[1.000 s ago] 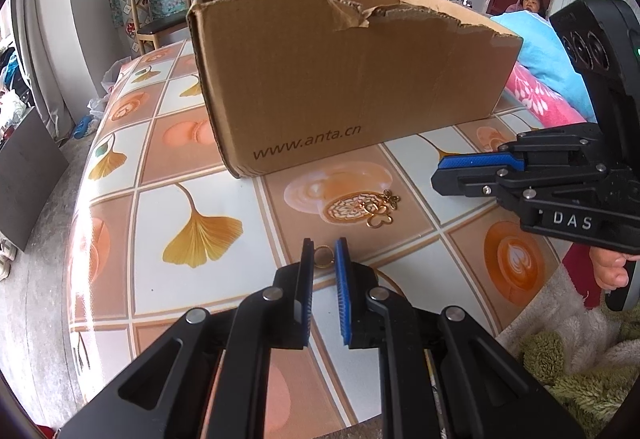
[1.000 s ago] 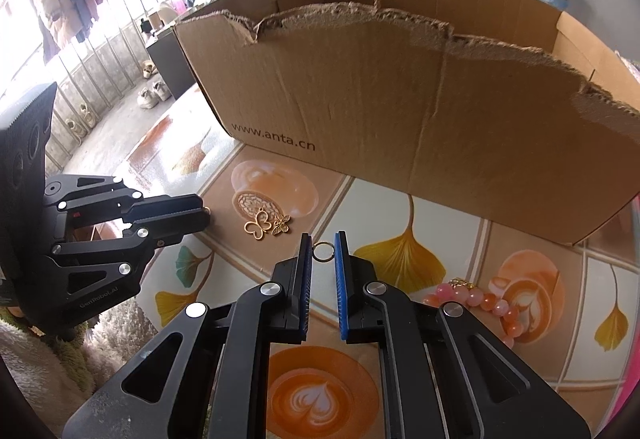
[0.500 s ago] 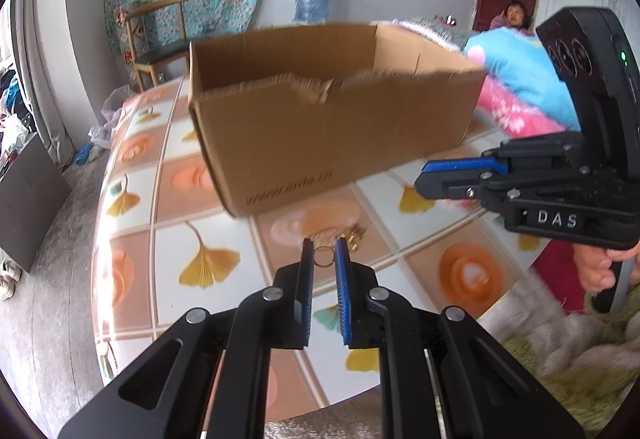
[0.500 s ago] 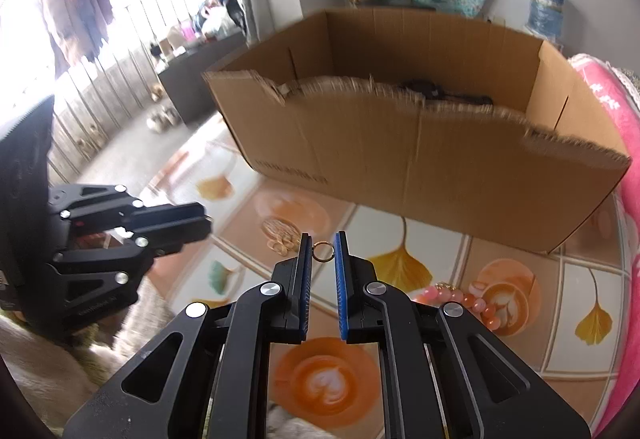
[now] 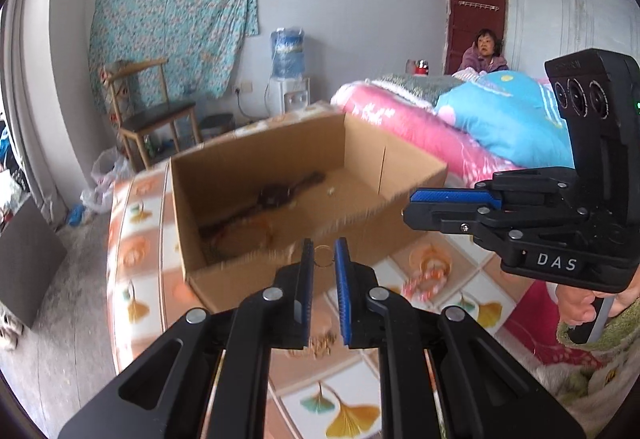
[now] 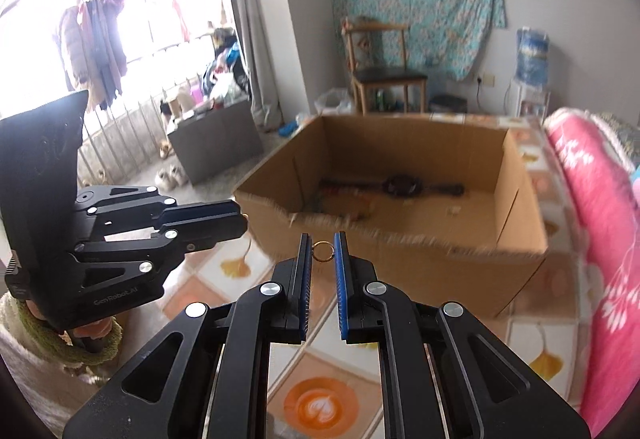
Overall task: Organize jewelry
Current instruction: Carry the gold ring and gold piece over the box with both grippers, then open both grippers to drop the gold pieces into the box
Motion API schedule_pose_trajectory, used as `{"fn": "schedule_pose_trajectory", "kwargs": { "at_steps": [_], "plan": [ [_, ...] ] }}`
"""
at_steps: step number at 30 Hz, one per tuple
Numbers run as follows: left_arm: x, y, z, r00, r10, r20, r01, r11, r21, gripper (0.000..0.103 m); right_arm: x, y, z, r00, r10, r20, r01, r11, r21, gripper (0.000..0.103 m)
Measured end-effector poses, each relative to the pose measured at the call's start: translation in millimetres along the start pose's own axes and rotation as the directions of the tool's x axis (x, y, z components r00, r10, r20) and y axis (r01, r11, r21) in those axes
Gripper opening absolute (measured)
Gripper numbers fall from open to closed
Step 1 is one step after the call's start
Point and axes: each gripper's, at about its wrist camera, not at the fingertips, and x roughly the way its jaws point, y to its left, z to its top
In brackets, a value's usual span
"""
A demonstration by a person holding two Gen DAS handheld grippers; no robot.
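Observation:
My left gripper is shut on a small gold ring, pinched upright between its blue pads above the table. My right gripper is likewise shut on a second gold ring. Both hang just in front of the torn near rim of an open cardboard box. In the box lie a dark strap-like piece and a few small bits. On the tablecloth a pink bead bracelet and a gold charm lie loose. Each gripper shows side-on in the other's view.
The table has a tiled ginkgo-and-coffee cloth. A bed with pink and blue quilts runs along its right side, with a person sitting behind it. A wooden chair, a water dispenser and floor clutter stand beyond.
Both grippers have risen from the tabletop with their rings still pinched. The box has dropped in both views, so its inside now shows over the near rim.

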Motion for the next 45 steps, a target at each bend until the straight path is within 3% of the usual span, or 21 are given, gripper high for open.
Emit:
{"fn": "schedule_pose_trajectory", "kwargs": {
  "at_steps": [8,15,19,23,27,31,33,38,45],
  "plan": [
    [35,20,37,0.999,-0.031,-0.012,0.03,0.999,-0.024,0.011,21,-34,34,1.0,-0.01,0.023,0.01,1.0,0.011,0.009],
    [89,46,62,0.989,-0.106,-0.101,0.098,0.992,-0.081,0.011,71,-82,60,0.992,0.031,-0.124,-0.02,0.996,0.092,0.009],
    [125,57,65,0.969,-0.151,-0.197,0.128,0.984,-0.125,0.011,103,-99,62,0.975,0.067,-0.212,-0.036,0.989,0.144,0.009],
    [158,69,66,0.937,-0.203,-0.285,0.151,0.969,-0.195,0.011,126,-108,61,0.954,0.109,-0.278,-0.061,0.982,0.176,0.009],
    [177,76,65,0.911,-0.26,-0.319,0.18,0.949,-0.261,0.011,143,-115,60,0.933,0.143,-0.331,-0.076,0.975,0.207,0.009],
    [194,84,67,0.883,-0.31,-0.353,0.194,0.925,-0.326,0.011,154,-118,60,0.926,0.143,-0.351,-0.068,0.974,0.217,0.01],
    [198,87,71,0.884,-0.311,-0.35,0.186,0.919,-0.347,0.011,155,-119,61,0.928,0.14,-0.346,-0.063,0.973,0.223,0.013],
    [206,87,69,0.873,-0.321,-0.368,0.176,0.91,-0.376,0.026,146,-124,62,0.939,0.14,-0.315,-0.06,0.967,0.249,0.02],
    [204,93,69,0.883,-0.315,-0.349,0.163,0.901,-0.401,0.029,129,-130,63,0.954,0.122,-0.275,-0.046,0.963,0.267,0.022]
  ]
}}
